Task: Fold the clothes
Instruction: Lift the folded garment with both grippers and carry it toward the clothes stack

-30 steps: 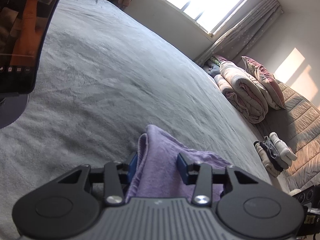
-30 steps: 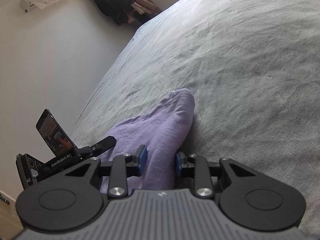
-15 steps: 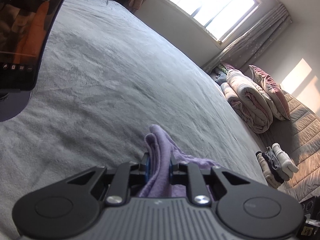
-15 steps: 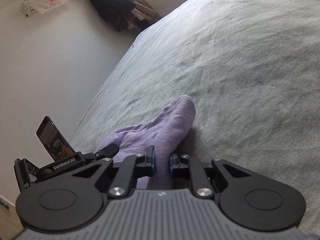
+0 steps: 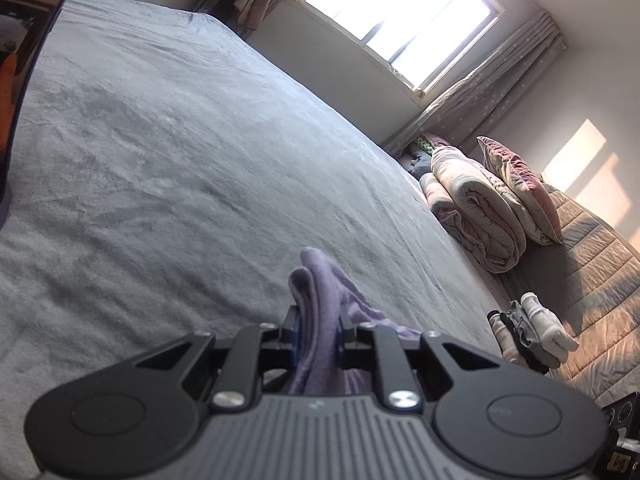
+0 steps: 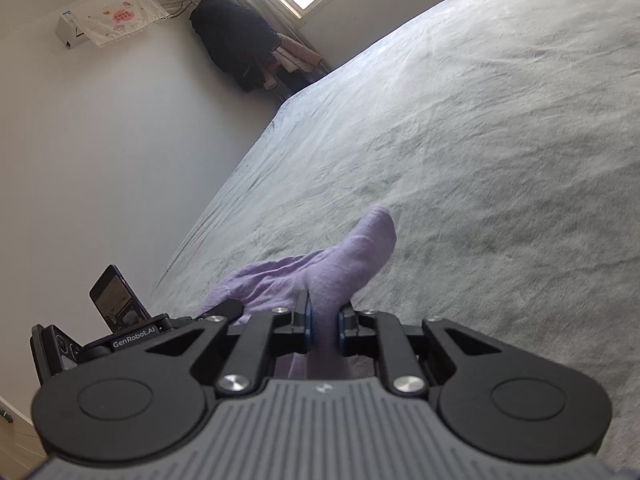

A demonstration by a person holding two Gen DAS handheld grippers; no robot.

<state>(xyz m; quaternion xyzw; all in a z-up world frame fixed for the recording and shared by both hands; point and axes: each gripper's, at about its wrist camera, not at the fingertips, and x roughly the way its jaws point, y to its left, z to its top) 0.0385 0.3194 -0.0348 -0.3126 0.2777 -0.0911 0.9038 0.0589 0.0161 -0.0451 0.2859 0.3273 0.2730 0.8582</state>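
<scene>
Bed (image 5: 168, 168): a wide grey cover, lightly creased, filled most of both views and ran away toward the window wall.
Window (image 5: 404, 16): bright, on the far wall, with a pale curtain (image 5: 492, 96) hanging at its right side.
Rolled quilt (image 5: 476, 216): pinkish, lying beyond the bed's right edge on a quilted mat, with a pillow (image 5: 524, 188) leaning just behind it.
Dark clothes (image 6: 236, 40): hung in the far corner by the window, seen in the right wrist view.
Folded stack (image 5: 528, 332): white, grey and dark pieces lying together on the mat, near the bed's corner.
Purple garment (image 6: 352, 252): soft lilac cloth at the near edge of the bed, gathered into two raised ends, the rest sagging between the two grippers.
Garment's long axis: ran side to side between the grippers; each pinched end pointed forward and up, away from the camera, over the grey cover.
Left gripper (image 5: 318, 334): clamped on a bunched fold of the purple garment, blue pads pressed into the cloth on both sides.
Right gripper (image 6: 323, 326): jaws drawn together on the garment's other end, whose rounded tip stuck out past the fingers.
Phone (image 6: 118, 300): dark screen, propped upright on the left gripper's body, seen in the right wrist view.
</scene>
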